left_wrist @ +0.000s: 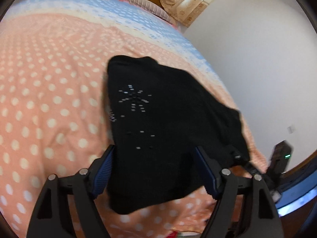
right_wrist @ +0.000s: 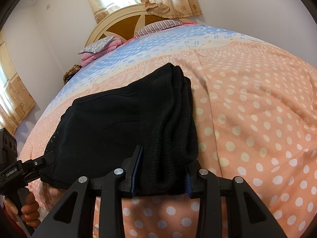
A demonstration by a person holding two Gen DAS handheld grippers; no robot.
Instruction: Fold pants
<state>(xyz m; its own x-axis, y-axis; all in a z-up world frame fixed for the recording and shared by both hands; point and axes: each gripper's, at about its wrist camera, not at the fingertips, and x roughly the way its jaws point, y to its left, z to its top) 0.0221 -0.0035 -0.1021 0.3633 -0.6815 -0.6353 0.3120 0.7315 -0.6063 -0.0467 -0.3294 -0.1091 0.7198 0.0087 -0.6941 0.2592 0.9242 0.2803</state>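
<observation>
At the bottom of the right wrist view, the right gripper (right_wrist: 160,180) is clenched on the near edge of the pants (right_wrist: 126,123): the bunched, ribbed layers fill the gap between its blue pads, which press on both sides. In the left wrist view the left gripper (left_wrist: 156,170) stands wide apart. Black cloth lies between its fingers (left_wrist: 104,173) and drapes over the gap, but the pads do not look to squeeze it, so I read that side as released. The same gripper shows small at the lower left of the right view, at the pants' corner.

The pants are a soft, limp knit, light, several layers thick where already doubled. They should sag and slide when lifted by one point, so a hold on stacked edges or corners, taking all layers at once, looks safest; a thin bite would likely drop the lower layers.

Farther up, the pants stretch as a dark folded block toward mid-frame on the bedspread (right_wrist: 247,103), pink with white dots. Beyond lie its blue band, then the pillows (right_wrist: 158,26) and the headboard (right_wrist: 122,24) at the top.
</observation>
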